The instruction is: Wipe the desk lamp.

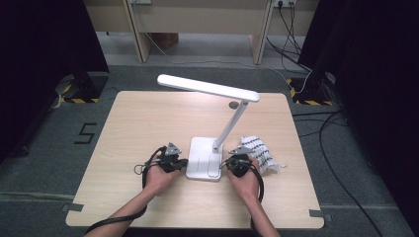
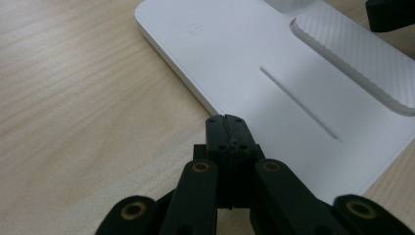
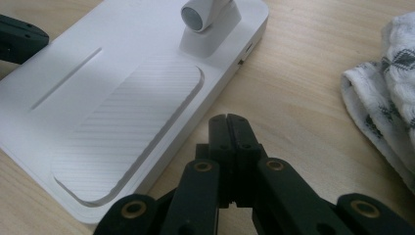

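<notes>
- High view: white desk lamp (image 1: 207, 148) stands mid-table, its base between left gripper (image 1: 179, 161) and right gripper (image 1: 236, 163).
- Both grippers are clenched empty beside the base.
- Folded cloth (image 1: 259, 152) lies right, apparently untouched; the work looks barely begun.

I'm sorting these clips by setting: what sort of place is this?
Likely a lab or recording studio, not a home: a lone light wooden table on grey carpet, black curtains on both sides, yellow-black hazard tape and loose black cables on the floor.
</notes>
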{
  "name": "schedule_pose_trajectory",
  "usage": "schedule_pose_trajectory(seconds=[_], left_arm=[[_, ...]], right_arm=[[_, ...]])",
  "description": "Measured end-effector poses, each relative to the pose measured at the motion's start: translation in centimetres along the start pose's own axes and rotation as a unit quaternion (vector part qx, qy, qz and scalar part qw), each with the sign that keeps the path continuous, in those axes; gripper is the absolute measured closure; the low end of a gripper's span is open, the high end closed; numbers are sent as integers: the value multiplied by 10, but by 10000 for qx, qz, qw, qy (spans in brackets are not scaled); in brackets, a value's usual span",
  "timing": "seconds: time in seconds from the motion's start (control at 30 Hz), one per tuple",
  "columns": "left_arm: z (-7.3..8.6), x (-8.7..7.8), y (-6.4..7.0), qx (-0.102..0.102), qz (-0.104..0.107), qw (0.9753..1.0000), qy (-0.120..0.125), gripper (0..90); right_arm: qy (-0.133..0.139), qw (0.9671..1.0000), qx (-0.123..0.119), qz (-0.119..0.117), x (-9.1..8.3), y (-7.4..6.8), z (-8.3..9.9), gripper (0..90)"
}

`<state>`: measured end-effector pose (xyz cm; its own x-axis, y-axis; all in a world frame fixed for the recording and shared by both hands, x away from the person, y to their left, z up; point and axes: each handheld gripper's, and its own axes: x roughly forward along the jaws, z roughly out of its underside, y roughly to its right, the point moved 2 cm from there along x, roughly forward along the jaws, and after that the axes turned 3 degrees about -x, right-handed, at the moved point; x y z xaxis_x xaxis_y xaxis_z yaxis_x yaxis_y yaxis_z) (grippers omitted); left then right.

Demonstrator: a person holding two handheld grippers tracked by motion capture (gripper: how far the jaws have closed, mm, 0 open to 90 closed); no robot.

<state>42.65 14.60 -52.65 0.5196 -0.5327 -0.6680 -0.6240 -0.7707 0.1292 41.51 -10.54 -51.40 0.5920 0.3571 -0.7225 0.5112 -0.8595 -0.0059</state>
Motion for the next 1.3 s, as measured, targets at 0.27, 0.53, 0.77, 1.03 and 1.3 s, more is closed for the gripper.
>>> schedule_pose_trajectory(seconds=[0.27, 0.53, 0.77, 1.03, 1.3], left_arm=[[1, -1, 3, 41, 45, 10000, -14, 897], [3, -2, 6, 71, 79, 9999, -9, 895], [3, -2, 3, 46, 49, 10000, 41, 860], [4, -13, -6, 66, -121, 9996, 227, 694], [10, -28, -13, 82, -240, 9992, 318, 508]], right_arm=[[-31, 10000, -26, -66, 3, -2, -1, 900], [-67, 9999, -38, -104, 9, -5, 0, 900], [-17, 9999, -9, -109, 8, -4, 0, 880], [141, 9999, 12, -85, 0, 1, -1, 785], [223, 9997, 67, -94, -11, 8, 4, 678]])
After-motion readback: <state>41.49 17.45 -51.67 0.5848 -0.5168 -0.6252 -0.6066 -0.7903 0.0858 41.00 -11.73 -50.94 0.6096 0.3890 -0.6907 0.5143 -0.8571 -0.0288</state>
